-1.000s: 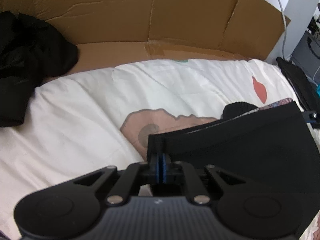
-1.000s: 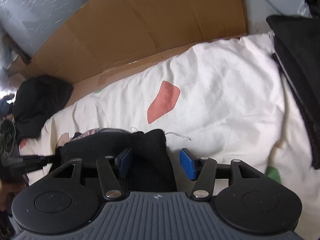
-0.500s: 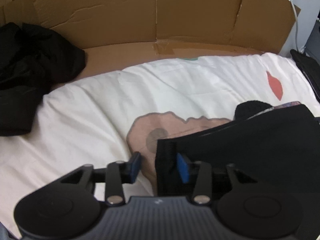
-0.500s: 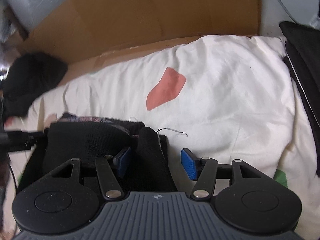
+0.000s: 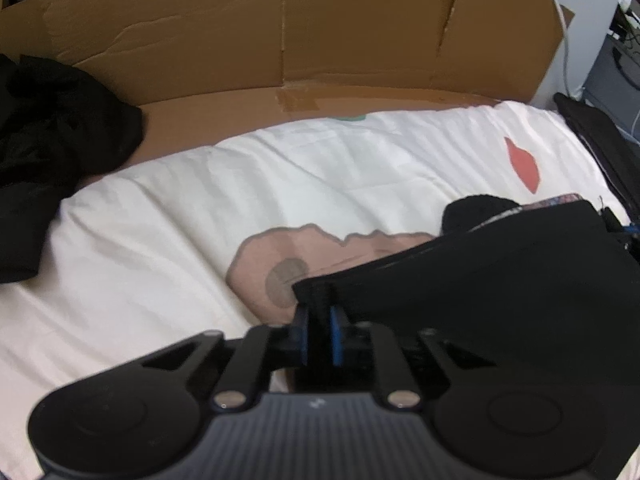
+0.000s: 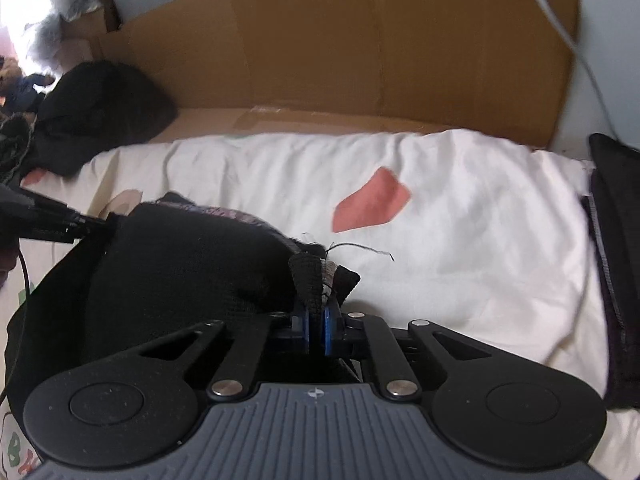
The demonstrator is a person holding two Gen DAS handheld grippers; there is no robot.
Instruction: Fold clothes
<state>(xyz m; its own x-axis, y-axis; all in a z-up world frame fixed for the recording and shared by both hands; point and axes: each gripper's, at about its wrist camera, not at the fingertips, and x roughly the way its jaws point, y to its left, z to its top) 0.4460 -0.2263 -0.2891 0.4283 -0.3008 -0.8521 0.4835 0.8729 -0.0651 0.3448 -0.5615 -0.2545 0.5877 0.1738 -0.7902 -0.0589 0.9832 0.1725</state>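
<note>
The black garment (image 6: 188,264) is a matt knit cloth, its ribbed edge looking coarse in the lower middle of the right wrist view, with a loose thread trailing off it; a patterned lining (colours too blurred to name) peeks out along its top. The left gripper (image 5: 318,330) and right gripper (image 6: 318,326) are matt black plastic with smooth blue pads, shiny metal pins and a ribbed grey body. The white quilt (image 5: 168,216) is soft, creased cloth, and the cardboard (image 5: 280,28) across the top is dull brown paperboard, dented and taped
</note>
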